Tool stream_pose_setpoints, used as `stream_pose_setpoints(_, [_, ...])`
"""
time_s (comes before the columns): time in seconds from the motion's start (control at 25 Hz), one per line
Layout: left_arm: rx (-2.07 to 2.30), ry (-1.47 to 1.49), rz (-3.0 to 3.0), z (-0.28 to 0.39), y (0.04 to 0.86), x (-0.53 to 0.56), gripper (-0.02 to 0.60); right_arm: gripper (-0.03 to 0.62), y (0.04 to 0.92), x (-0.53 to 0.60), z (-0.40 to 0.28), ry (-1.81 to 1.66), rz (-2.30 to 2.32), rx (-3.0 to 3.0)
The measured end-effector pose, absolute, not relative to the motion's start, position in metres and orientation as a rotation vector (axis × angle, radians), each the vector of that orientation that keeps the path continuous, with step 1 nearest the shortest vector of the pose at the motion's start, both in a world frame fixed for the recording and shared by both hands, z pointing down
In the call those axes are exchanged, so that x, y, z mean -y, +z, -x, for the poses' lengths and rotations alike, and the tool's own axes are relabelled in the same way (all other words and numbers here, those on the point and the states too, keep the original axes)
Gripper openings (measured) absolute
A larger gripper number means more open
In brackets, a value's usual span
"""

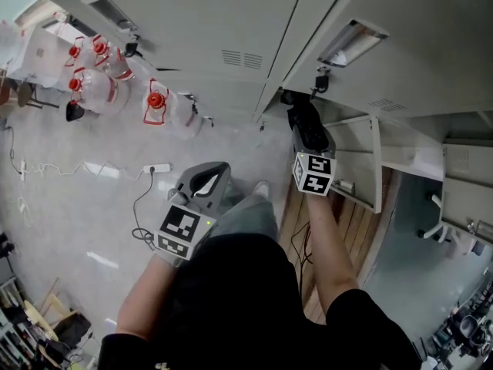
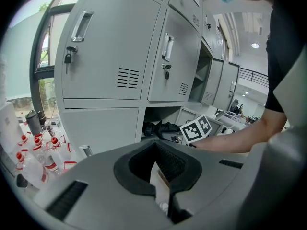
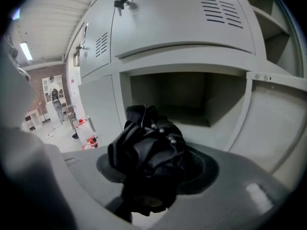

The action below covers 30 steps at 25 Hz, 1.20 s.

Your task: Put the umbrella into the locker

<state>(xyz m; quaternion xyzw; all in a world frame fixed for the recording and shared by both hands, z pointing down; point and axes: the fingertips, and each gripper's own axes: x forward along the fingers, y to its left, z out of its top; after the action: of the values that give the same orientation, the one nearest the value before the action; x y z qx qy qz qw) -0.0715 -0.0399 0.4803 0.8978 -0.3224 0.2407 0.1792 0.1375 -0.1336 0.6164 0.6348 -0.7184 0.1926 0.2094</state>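
Note:
A black folded umbrella [image 3: 148, 147] fills the jaws of my right gripper [image 3: 151, 174], which is shut on it. Straight ahead of it gapes an open bottom locker compartment [image 3: 192, 99], its door [image 3: 273, 123] swung to the right. From above, the right gripper [image 1: 306, 133] holds the umbrella [image 1: 300, 114] at the compartment's mouth, beside the open door [image 1: 373, 164]. The left gripper view shows the umbrella [image 2: 160, 128] in front of that opening. My left gripper [image 1: 206, 177] hangs lower left over the floor; its pads [image 2: 177, 164] meet with nothing between them.
Several clear bottles with red caps [image 1: 96, 83] stand on the floor left of the lockers. A white power strip [image 1: 158, 168] and cables lie nearby. Closed locker doors with padlocks [image 2: 68, 57] rise above. The person's leg [image 1: 246, 214] is below me.

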Motion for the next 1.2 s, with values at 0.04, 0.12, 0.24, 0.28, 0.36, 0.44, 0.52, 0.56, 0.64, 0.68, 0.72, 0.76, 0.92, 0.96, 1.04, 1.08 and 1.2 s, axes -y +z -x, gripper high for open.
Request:
stream_pose_setpoints(0.04, [0.910,0.684,-2.535,0.073,0.482,0.040,0.012,0.239,0.622,0.136,-0.137,0.533,-1.760,1.985])
stream_pose_setpoints(0.12, [0.905,0.690,-2.531,0.075,0.486,0.041,0.012,0.241,0.633,0.142,-0.137,0.520,-1.749,1.957])
stream_pose_setpoints(0.24, [0.902,0.701,-2.532,0.079,0.489,0.042,0.012,0.241,0.646,0.153,-0.134,0.484,-1.736,1.928])
stream_pose_setpoints(0.28, [0.902,0.705,-2.532,0.080,0.489,0.042,0.012,0.241,0.649,0.156,-0.134,0.478,-1.734,1.922])
stream_pose_setpoints(0.36, [0.907,0.709,-2.528,0.083,0.491,0.042,0.012,0.241,0.655,0.162,-0.134,0.477,-1.733,1.913])
stream_pose_setpoints(0.44, [0.913,0.710,-2.523,0.086,0.492,0.042,0.012,0.242,0.659,0.170,-0.135,0.483,-1.732,1.908])
stream_pose_setpoints(0.52, [0.916,0.714,-2.520,0.088,0.493,0.041,0.012,0.242,0.661,0.177,-0.135,0.490,-1.729,1.902])
stream_pose_setpoints(0.56, [0.915,0.716,-2.519,0.088,0.493,0.041,0.012,0.242,0.662,0.181,-0.135,0.488,-1.728,1.900])
stream_pose_setpoints(0.64, [0.913,0.719,-2.519,0.087,0.494,0.040,0.012,0.242,0.664,0.190,-0.136,0.477,-1.722,1.893])
stream_pose_setpoints(0.68, [0.913,0.720,-2.520,0.087,0.494,0.040,0.012,0.243,0.666,0.194,-0.136,0.472,-1.717,1.884])
stream_pose_setpoints(0.72, [0.913,0.720,-2.521,0.086,0.493,0.040,0.012,0.244,0.667,0.199,-0.136,0.467,-1.712,1.874])
stream_pose_setpoints(0.76, [0.914,0.721,-2.523,0.086,0.493,0.040,0.012,0.244,0.668,0.203,-0.137,0.463,-1.708,1.865])
stream_pose_setpoints(0.92, [0.922,0.731,-2.519,0.087,0.494,0.037,0.012,0.247,0.666,0.226,-0.135,0.430,-1.703,1.858])
stream_pose_setpoints(0.96, [0.926,0.733,-2.515,0.088,0.494,0.037,0.012,0.247,0.667,0.230,-0.135,0.416,-1.696,1.850])
stream_pose_setpoints(1.04, [0.935,0.737,-2.509,0.091,0.495,0.036,0.012,0.250,0.668,0.237,-0.137,0.385,-1.675,1.828])
stream_pose_setpoints(1.08, [0.941,0.738,-2.507,0.092,0.494,0.036,0.012,0.252,0.668,0.239,-0.137,0.372,-1.665,1.820])
stream_pose_setpoints(1.2, [0.958,0.732,-2.509,0.095,0.493,0.036,0.012,0.256,0.670,0.247,-0.138,0.331,-1.632,1.808])
